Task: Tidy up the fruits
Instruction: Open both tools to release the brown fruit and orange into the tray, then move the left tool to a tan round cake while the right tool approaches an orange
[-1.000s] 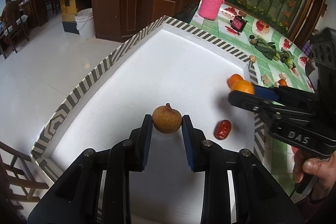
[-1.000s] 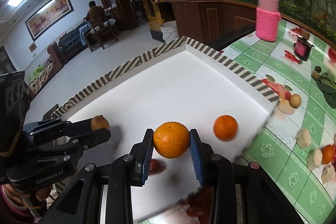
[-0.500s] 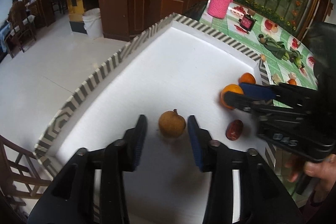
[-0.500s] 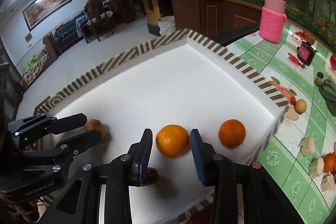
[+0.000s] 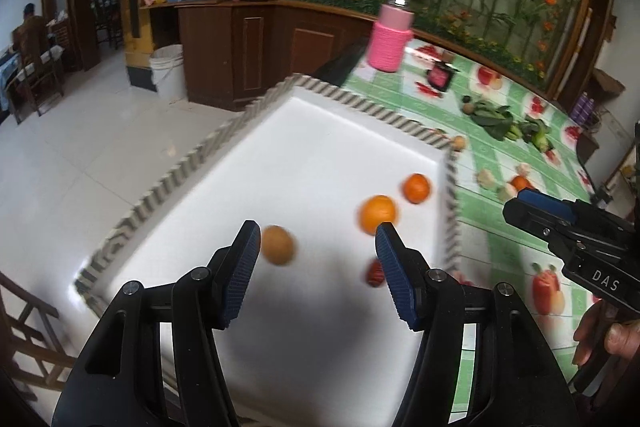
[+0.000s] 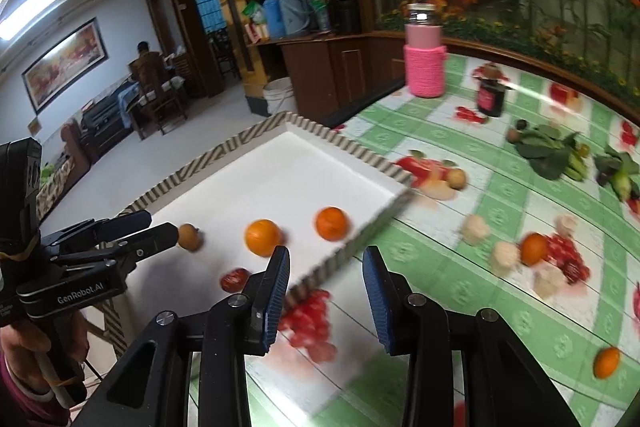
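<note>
Four fruits (image 5: pixel 378 214) in white tray (image 5: pixel 320 131)

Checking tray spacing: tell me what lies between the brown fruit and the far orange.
In the right wrist view, one orange sits between the brown fruit and the far orange, on the white tray.

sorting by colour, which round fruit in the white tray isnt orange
The brown round fruit, nearest the tray's left end; the two orange round fruits lie further right.

the red fruit (image 5: pixel 374 273) sits half hidden behind the left gripper's right finger; tray rim (image 6: pixel 352 251) motion-blurred.
</note>
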Tool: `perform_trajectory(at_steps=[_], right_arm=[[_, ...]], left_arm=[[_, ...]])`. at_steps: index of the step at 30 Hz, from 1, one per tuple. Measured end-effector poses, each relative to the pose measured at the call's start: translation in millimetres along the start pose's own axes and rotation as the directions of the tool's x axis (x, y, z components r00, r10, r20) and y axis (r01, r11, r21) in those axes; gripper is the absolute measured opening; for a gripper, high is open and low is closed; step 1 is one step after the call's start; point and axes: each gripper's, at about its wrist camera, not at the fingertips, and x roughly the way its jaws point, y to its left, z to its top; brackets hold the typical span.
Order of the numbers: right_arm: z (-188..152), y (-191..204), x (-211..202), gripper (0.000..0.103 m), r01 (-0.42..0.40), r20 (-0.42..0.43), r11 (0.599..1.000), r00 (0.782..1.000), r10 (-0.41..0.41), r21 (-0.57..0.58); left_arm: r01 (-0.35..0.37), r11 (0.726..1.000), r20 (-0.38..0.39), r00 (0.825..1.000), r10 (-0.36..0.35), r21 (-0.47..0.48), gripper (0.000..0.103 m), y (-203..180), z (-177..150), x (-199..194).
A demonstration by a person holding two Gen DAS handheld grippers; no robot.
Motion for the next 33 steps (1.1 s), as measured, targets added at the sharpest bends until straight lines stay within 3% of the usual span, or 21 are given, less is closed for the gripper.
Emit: perform_trajectory(at_steps=[10,17,33], right_arm=[[-44.0,-64.9,-51.3,0.037,0.148,0.011,0.982,0.989,-0.150,0.117],[-76.5,-111.7,-83.1,0.037,0.247,-0.010,0.945,0.968,-0.251,0.212],[-110.6,-174.6,-102.1,0.037,0.335,-0.062,0.895,0.941,-0.332,0.295]], left_arm=[[0.093,0.990,-0.014,0.996,-0.092,0.102,0.060,-73.1,-3.3,4.8],[0.154,0.969,-0.048,0.988,-0.147,0.193,0.060,-128.9,-9.2,15.9],[0.219,0.931,-0.144,0.972,-0.183,0.291,0.060,-193.7,-14.5,54.5]])
